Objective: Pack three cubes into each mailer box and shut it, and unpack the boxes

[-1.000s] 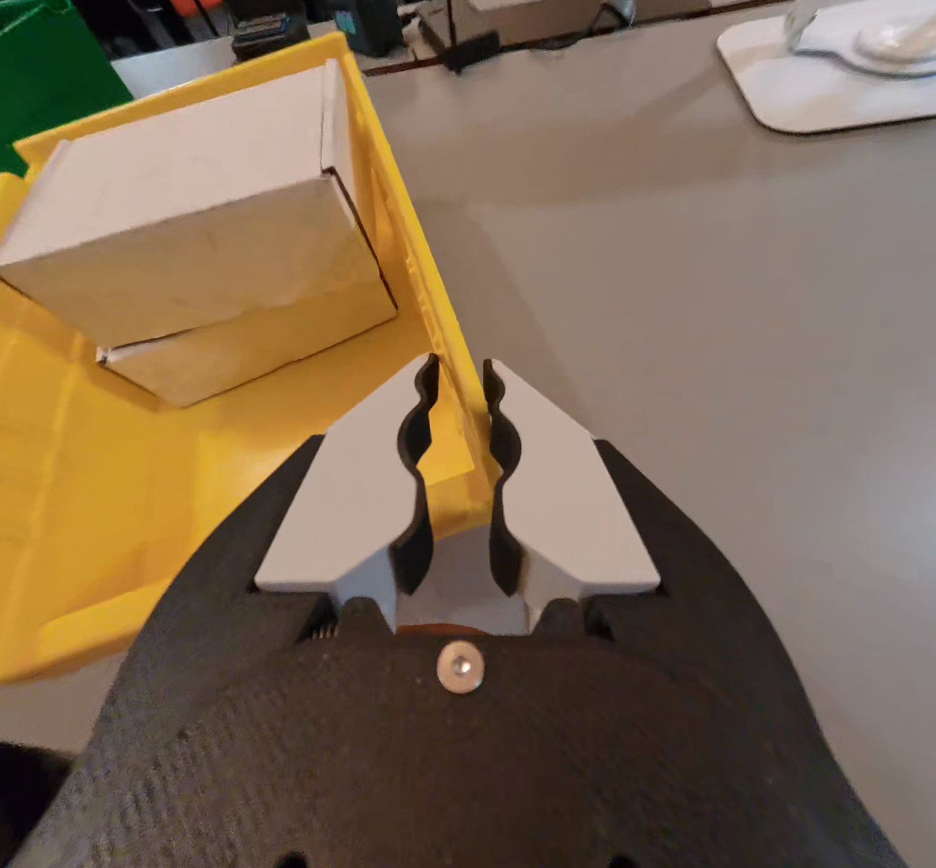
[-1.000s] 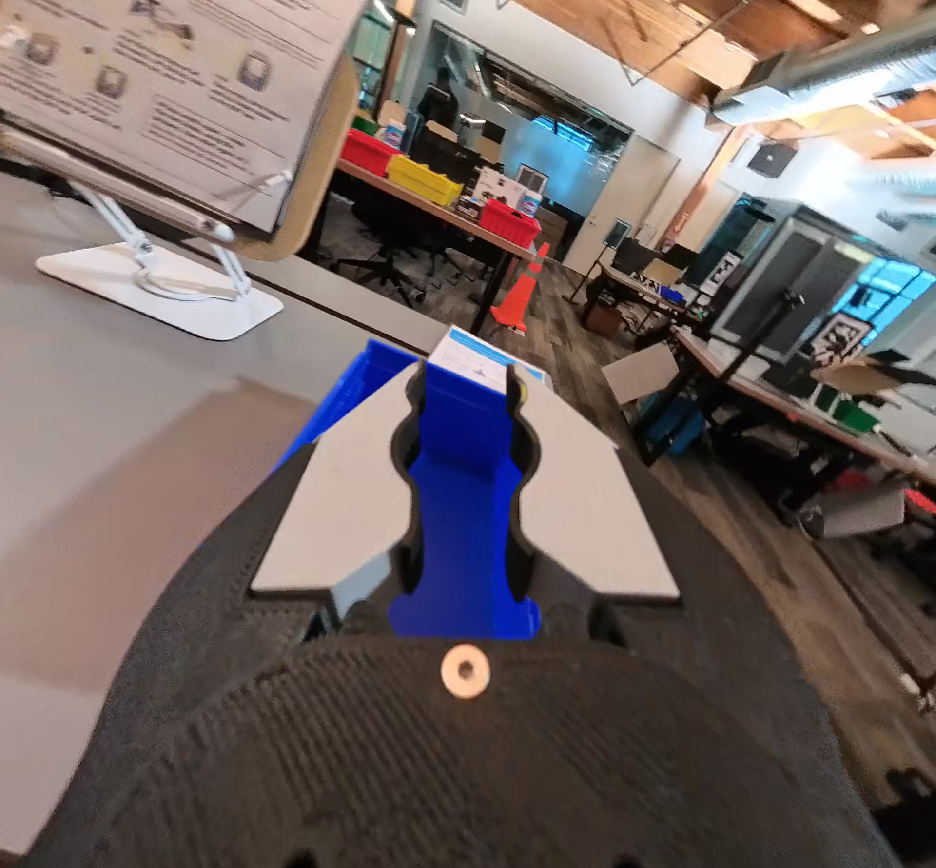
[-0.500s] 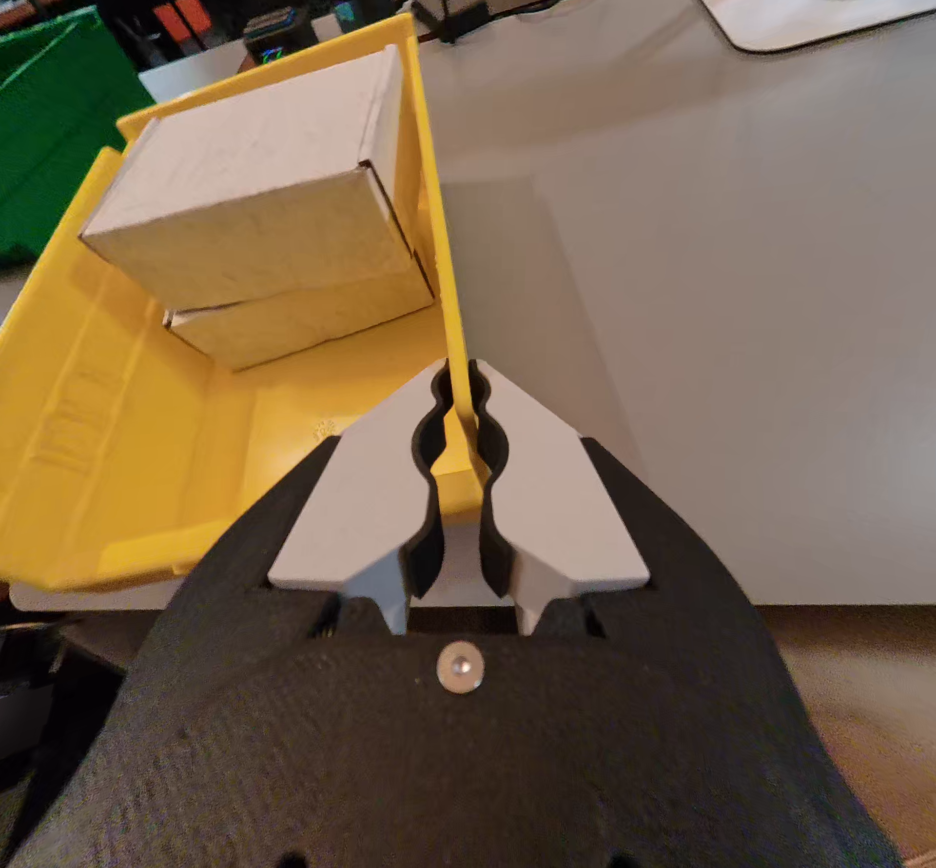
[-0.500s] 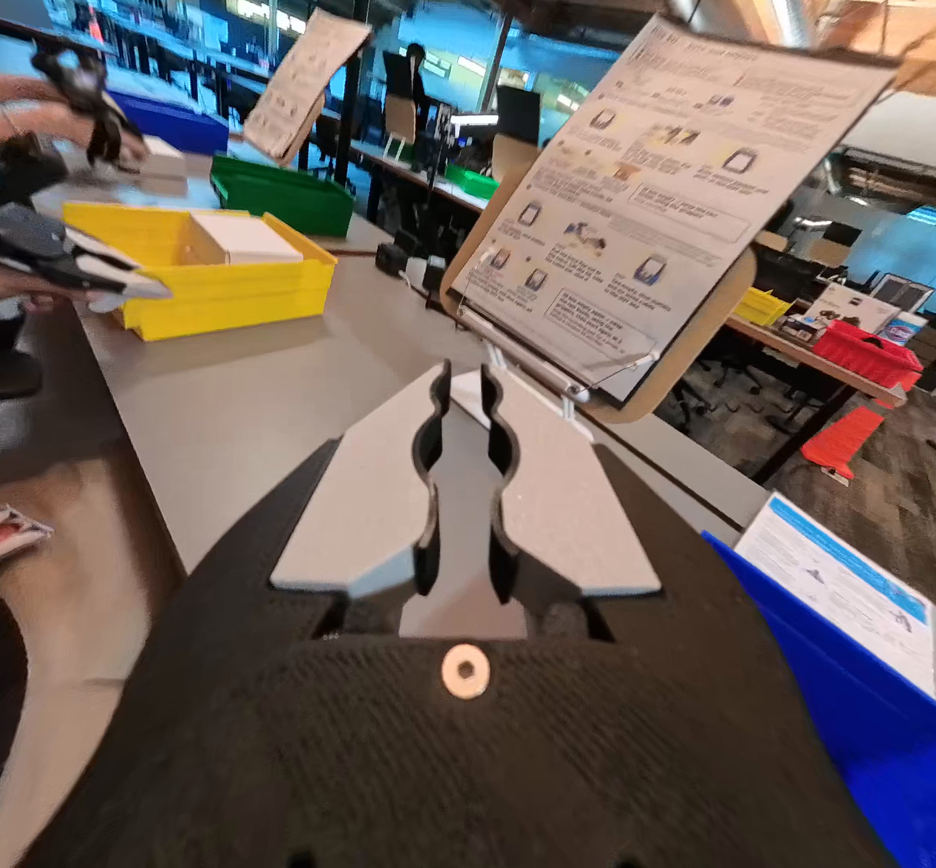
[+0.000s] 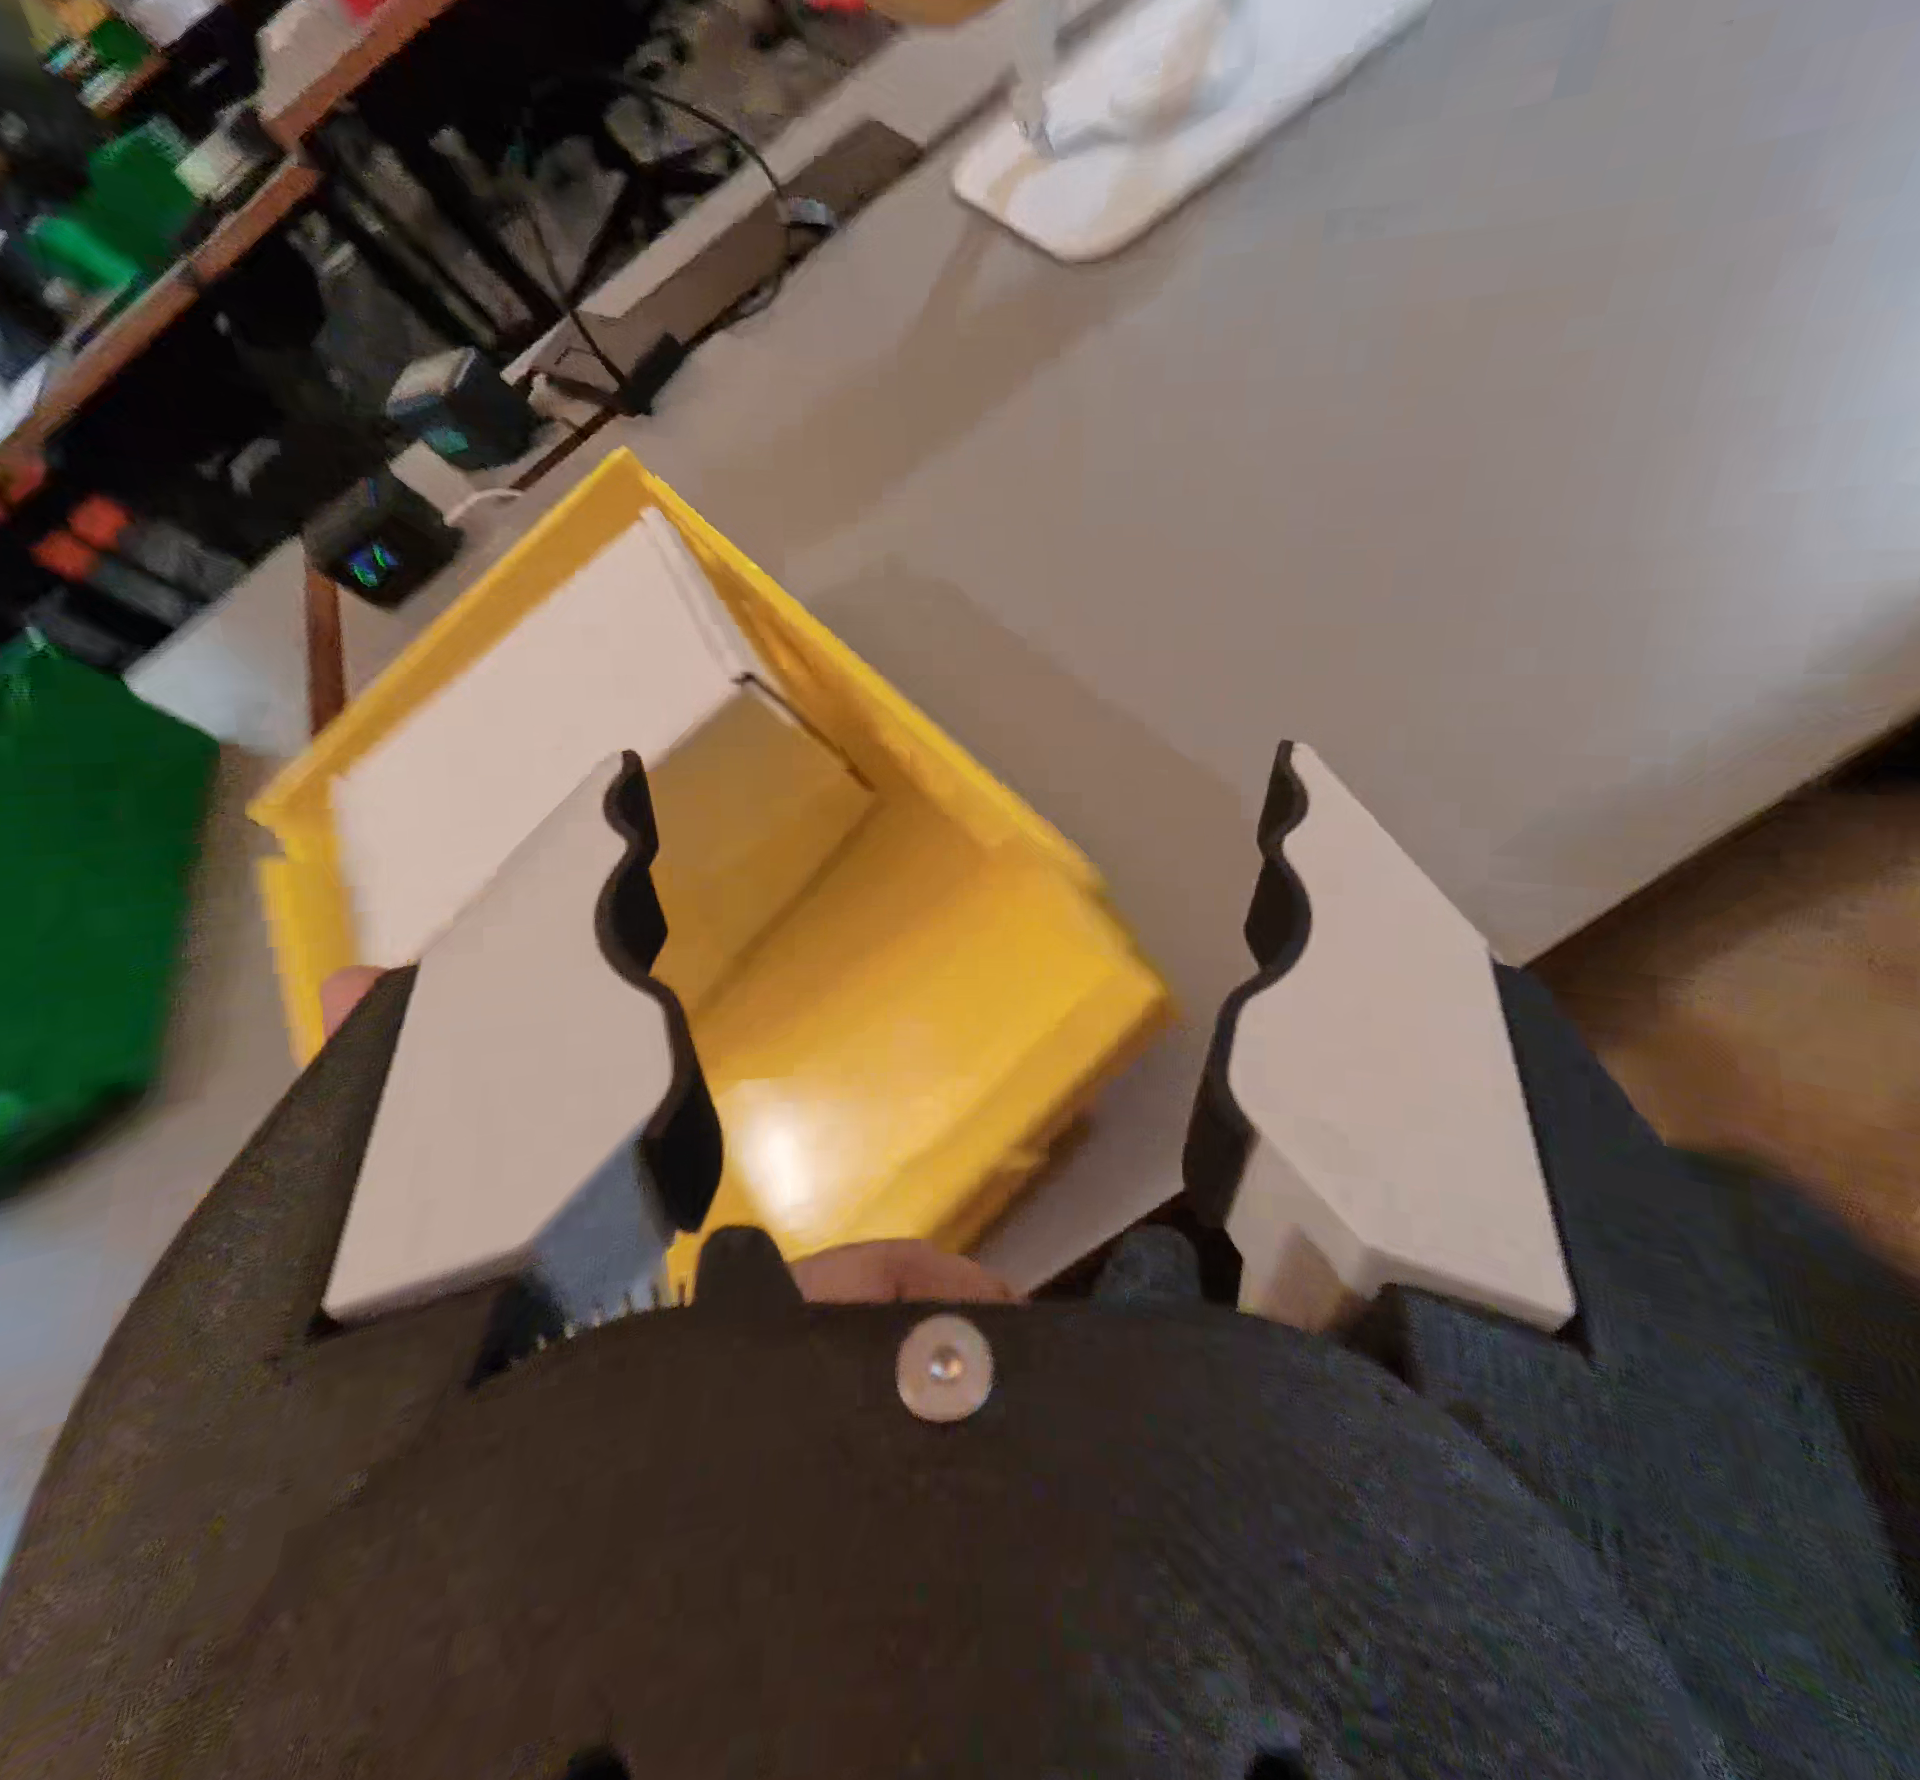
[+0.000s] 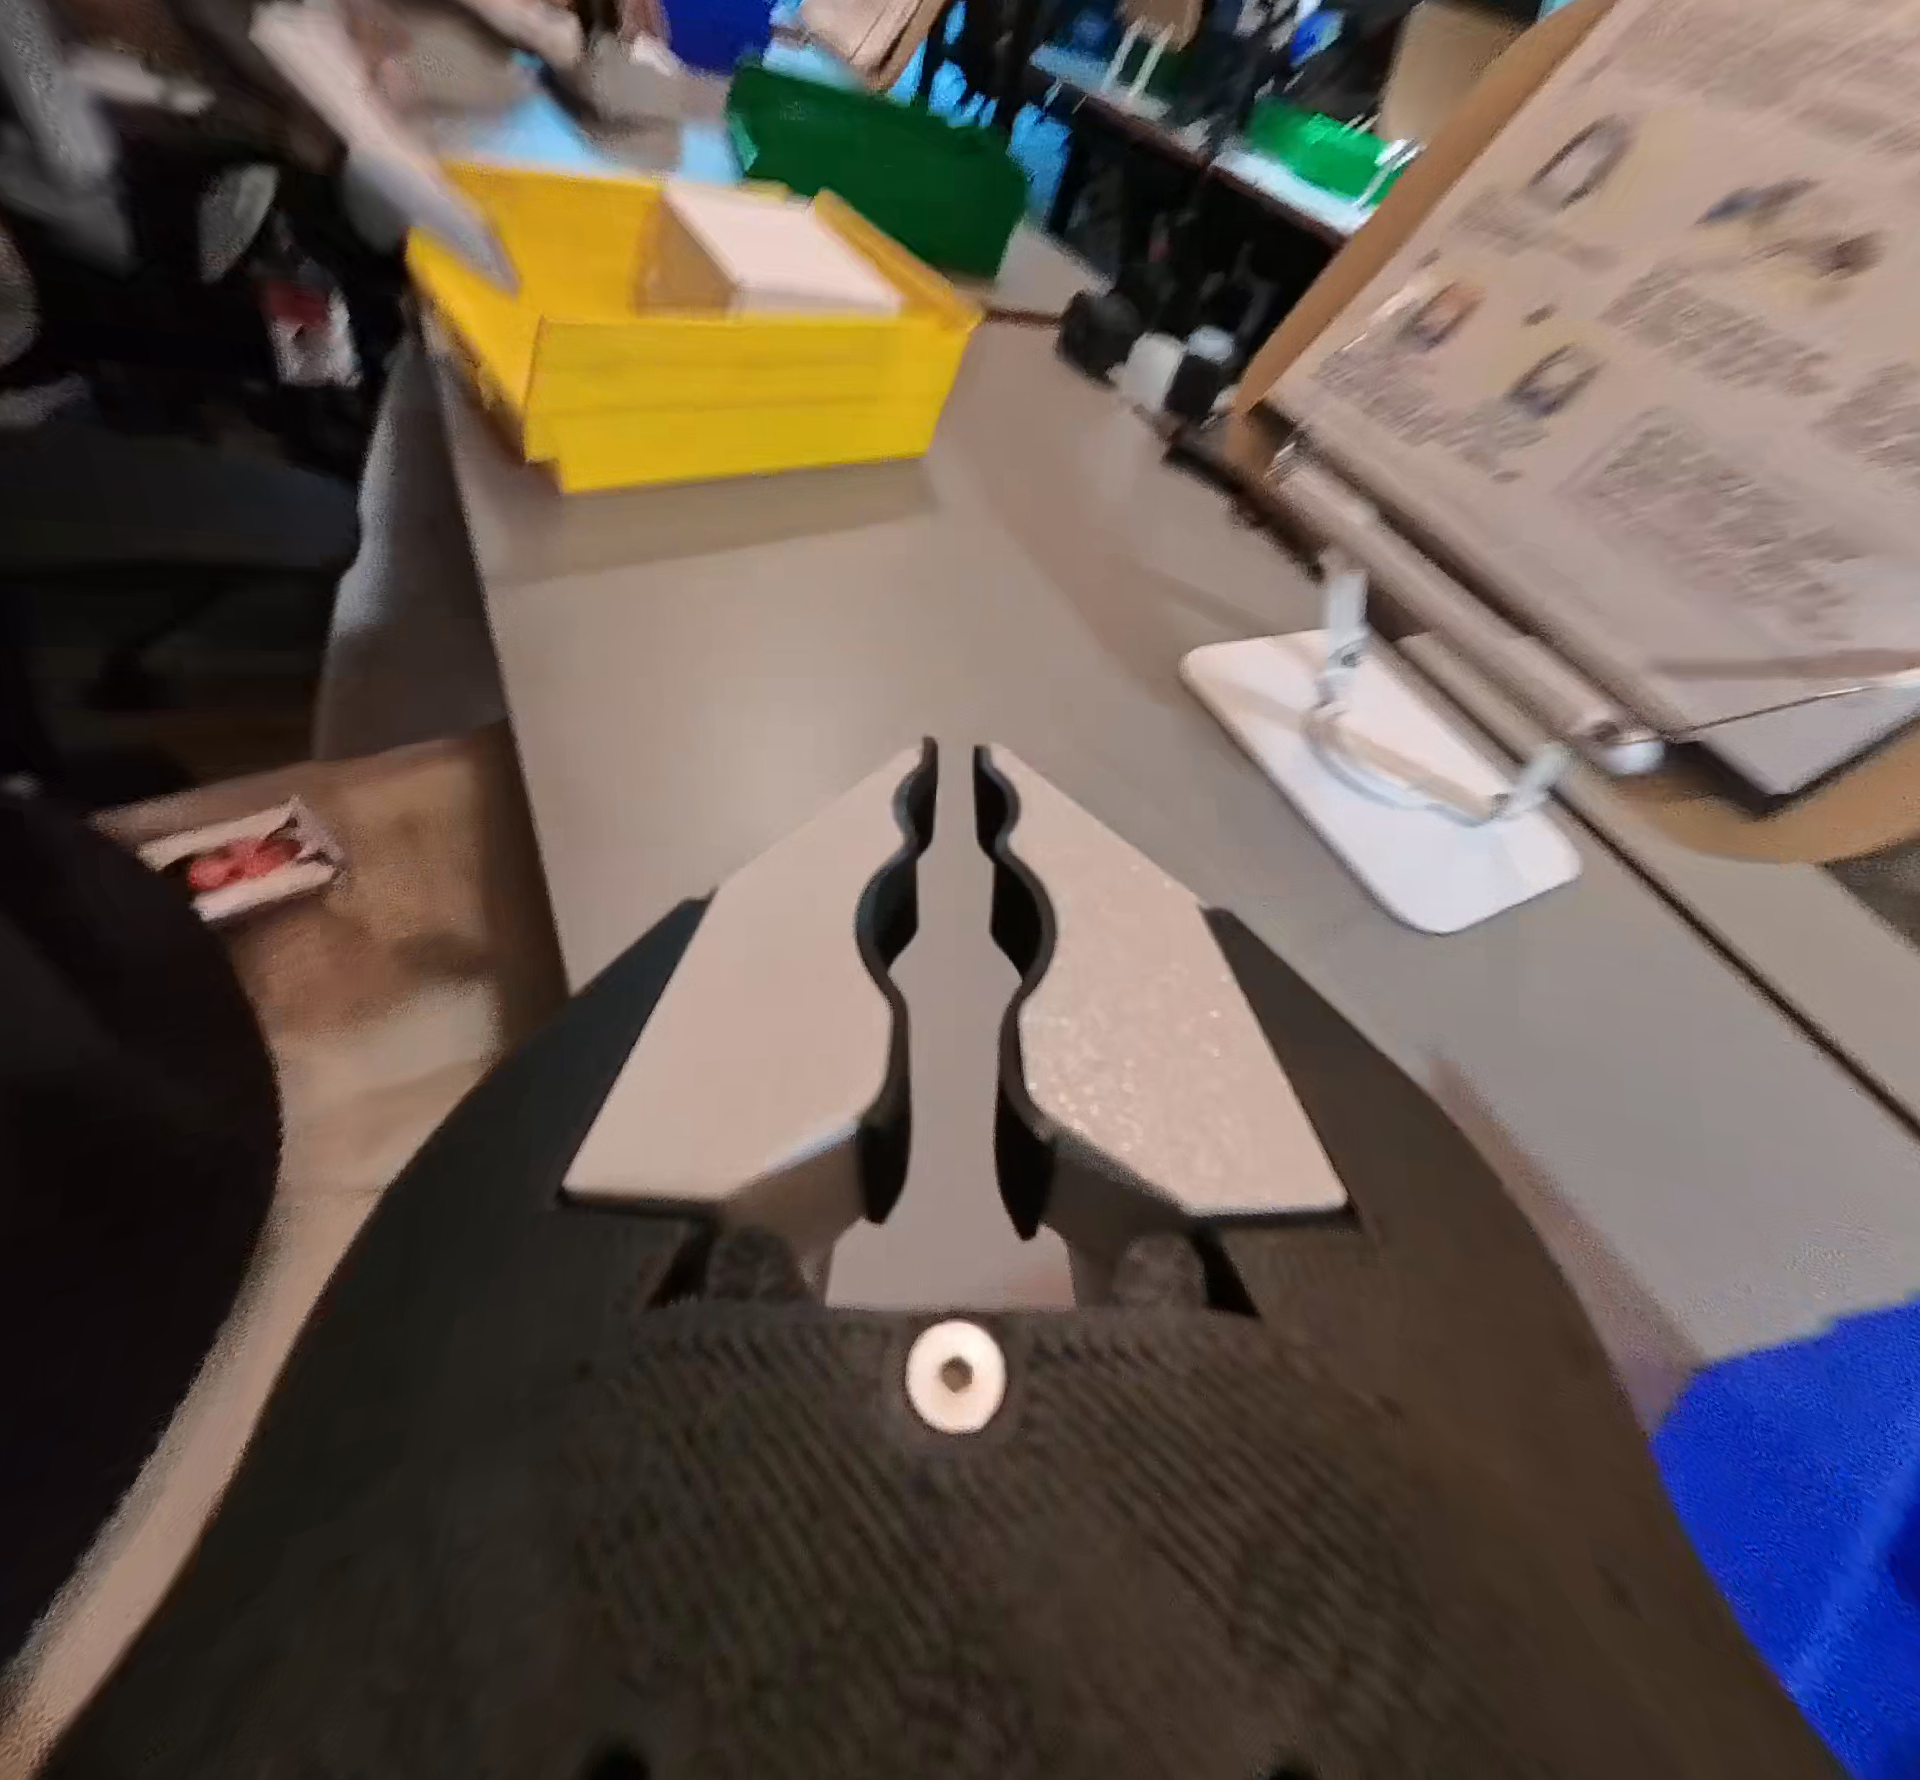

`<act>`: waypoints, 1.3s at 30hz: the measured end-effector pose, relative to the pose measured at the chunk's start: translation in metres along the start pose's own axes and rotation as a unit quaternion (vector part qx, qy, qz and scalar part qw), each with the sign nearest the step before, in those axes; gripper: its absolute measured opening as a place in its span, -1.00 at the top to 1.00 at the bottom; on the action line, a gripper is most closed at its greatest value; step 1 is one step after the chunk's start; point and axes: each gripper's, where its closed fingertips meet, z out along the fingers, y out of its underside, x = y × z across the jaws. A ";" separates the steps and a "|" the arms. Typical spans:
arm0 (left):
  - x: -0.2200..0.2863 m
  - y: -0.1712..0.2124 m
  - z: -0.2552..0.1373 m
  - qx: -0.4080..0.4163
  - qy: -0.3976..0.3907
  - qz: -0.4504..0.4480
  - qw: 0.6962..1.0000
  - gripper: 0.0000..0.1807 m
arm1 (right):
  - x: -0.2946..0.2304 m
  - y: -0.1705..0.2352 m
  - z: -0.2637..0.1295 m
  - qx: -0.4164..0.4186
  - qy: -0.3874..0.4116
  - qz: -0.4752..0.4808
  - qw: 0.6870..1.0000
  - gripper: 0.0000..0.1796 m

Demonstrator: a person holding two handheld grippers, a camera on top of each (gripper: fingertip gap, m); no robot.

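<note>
My left gripper (image 5: pixel 956 759) is wide open and empty, raised over the near end of a yellow bin (image 5: pixel 935 1003). Two white mailer boxes (image 5: pixel 540 722) lie stacked and closed at the bin's far end. My right gripper (image 6: pixel 954 754) is shut with a thin gap and holds nothing, hovering over the grey table (image 6: pixel 779 650). The right wrist view shows the yellow bin (image 6: pixel 727 400) far off to the left with a mailer box (image 6: pixel 779 260) in it. No cubes show in either view.
A blue bin (image 6: pixel 1808 1522) sits at the lower right by my right gripper. A sheet on a white stand (image 6: pixel 1382 795) is at the table's far edge, also in the left wrist view (image 5: pixel 1195 120). A green bin (image 5: pixel 83 899) lies left of the yellow one. The table's near edge (image 5: pixel 1662 847) is close.
My left gripper let go of the yellow bin's wall, opened wide and pulled up and back. My right gripper left the blue bin, swung left over the table and closed further.
</note>
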 end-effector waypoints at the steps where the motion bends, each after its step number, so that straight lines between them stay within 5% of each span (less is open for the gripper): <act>1: -0.014 0.004 0.000 -0.027 0.017 0.052 0.998 -0.30 | -0.008 0.013 0.010 -0.023 -0.019 -0.003 1.000 0.95; 6: -0.100 0.046 0.034 -0.249 0.074 0.165 0.951 -0.46 | -0.026 0.070 0.041 -0.152 -0.055 -0.033 0.986 0.93; 10: -0.137 0.056 0.078 -0.335 0.105 0.196 0.916 -0.48 | -0.044 0.075 0.047 -0.163 -0.093 -0.028 0.982 1.00; 14: -0.152 0.099 0.103 -0.450 0.130 0.251 0.847 -0.57 | -0.051 0.076 0.048 -0.163 -0.102 -0.030 0.981 1.00; 19: -0.151 0.113 0.112 -0.466 0.150 0.292 0.822 -0.64 | -0.054 0.087 0.049 -0.176 -0.119 -0.041 0.976 1.00; 26: -0.141 0.091 0.093 -0.430 0.161 0.295 0.838 -0.41 | -0.057 0.087 0.066 -0.167 -0.155 -0.062 0.972 1.00; 29: -0.134 0.064 0.083 -0.374 0.144 0.311 0.862 0.16 | -0.065 0.083 0.070 -0.156 -0.165 -0.077 0.971 1.00; 39: -0.126 0.044 0.061 -0.306 0.074 0.327 0.891 0.33 | -0.079 0.083 0.056 -0.141 -0.156 -0.102 0.972 1.00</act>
